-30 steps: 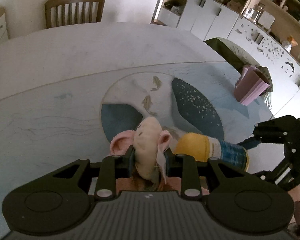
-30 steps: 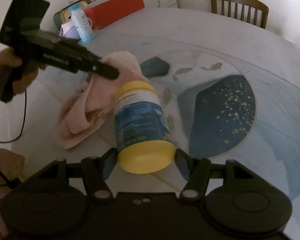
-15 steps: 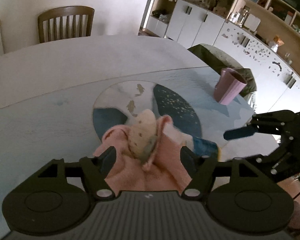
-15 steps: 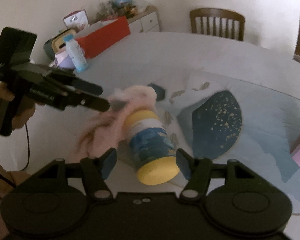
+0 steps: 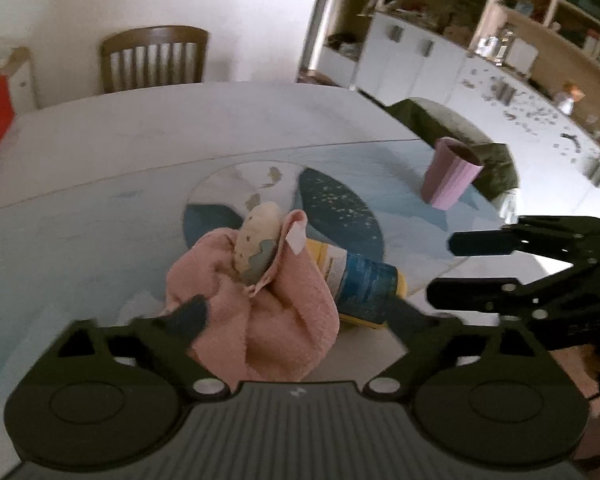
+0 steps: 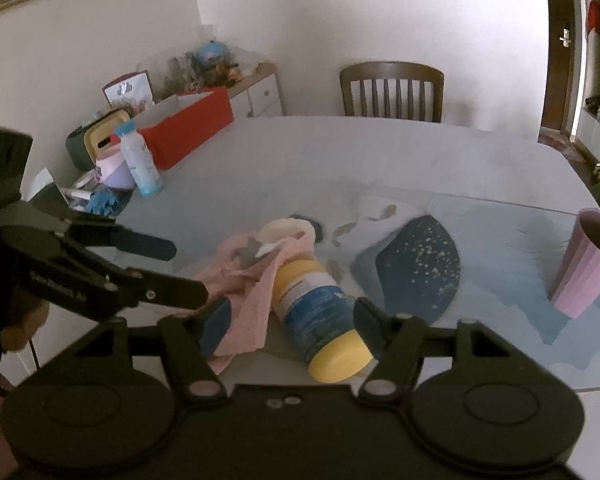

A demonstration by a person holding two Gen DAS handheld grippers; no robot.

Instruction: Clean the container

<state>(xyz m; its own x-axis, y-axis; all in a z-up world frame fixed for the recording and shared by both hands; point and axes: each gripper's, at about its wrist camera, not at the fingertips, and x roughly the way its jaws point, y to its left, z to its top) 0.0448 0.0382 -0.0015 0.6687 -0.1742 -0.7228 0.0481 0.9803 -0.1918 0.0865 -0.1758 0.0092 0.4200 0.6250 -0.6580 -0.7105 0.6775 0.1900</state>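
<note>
I see the yellow-capped, blue-labelled plastic container (image 6: 320,312) lying on its side near the table's close edge, touching the crumpled pink terry cloth (image 5: 268,312).

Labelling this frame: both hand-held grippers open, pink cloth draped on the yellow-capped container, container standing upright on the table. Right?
Not quite. The container is not upright: it lies on its side on the table, as the right wrist view shows. The rest holds: the pink cloth is draped over its far end, and the left hand-held gripper and right hand-held gripper are both open.
</note>
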